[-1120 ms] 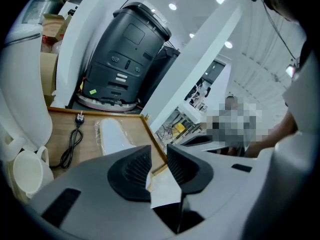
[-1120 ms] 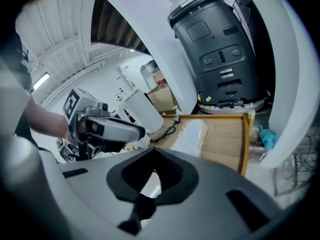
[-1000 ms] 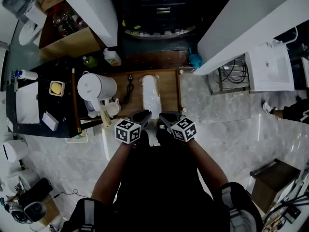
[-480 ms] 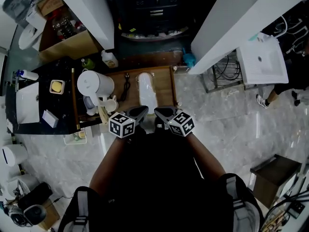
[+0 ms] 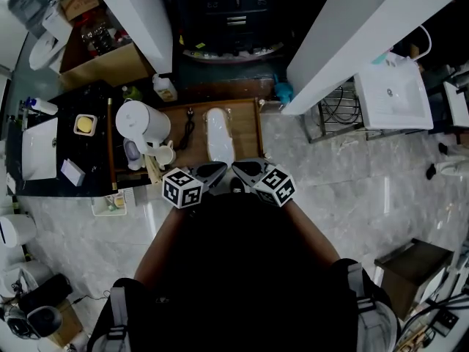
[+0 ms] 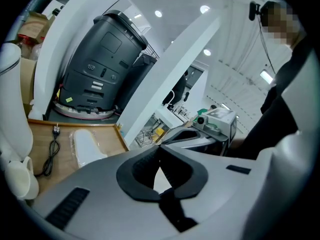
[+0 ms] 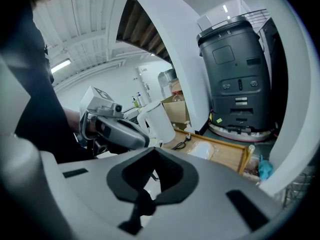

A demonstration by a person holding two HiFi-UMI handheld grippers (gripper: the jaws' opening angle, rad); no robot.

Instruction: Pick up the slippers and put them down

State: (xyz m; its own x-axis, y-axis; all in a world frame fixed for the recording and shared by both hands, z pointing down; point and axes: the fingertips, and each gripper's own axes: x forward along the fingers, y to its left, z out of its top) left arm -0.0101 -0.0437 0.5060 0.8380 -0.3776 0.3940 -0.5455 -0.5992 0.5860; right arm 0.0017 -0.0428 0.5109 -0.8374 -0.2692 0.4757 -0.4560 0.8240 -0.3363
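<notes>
1. The slippers (image 5: pixel 218 134), white and in a clear wrapper, lie flat in the wooden tray (image 5: pixel 248 127). They run lengthwise down its middle, and nothing touches them.
2. The left gripper (image 5: pixel 214 171) is held at the tray's near edge, on the kettle side, and points across the tray toward its far edge. In the left gripper view its two jaws meet at the tips with nothing between them.
3. The right gripper (image 5: pixel 244 170) is held at the same near edge, just beside the left one, tips close but not touching. In the right gripper view its jaws are also pressed together and empty.
4. Both grippers slant downward toward the tray and are clear of the slippers.
5. A black power cord (image 5: pixel 189 129) lies in the tray's left part, between the slippers and the tray's left rim.
6. A white kettle (image 5: pixel 141 123) stands just outside the left rim, on a dark surface.
7. A black machine (image 5: pixel 234 9) stands beyond the tray's far edge, between two white slanted beams.
8. A pale marble floor (image 5: pixel 352 189) spreads to the right of the tray, and a wire rack (image 5: pixel 344 112) stands near the tray's far right corner.
</notes>
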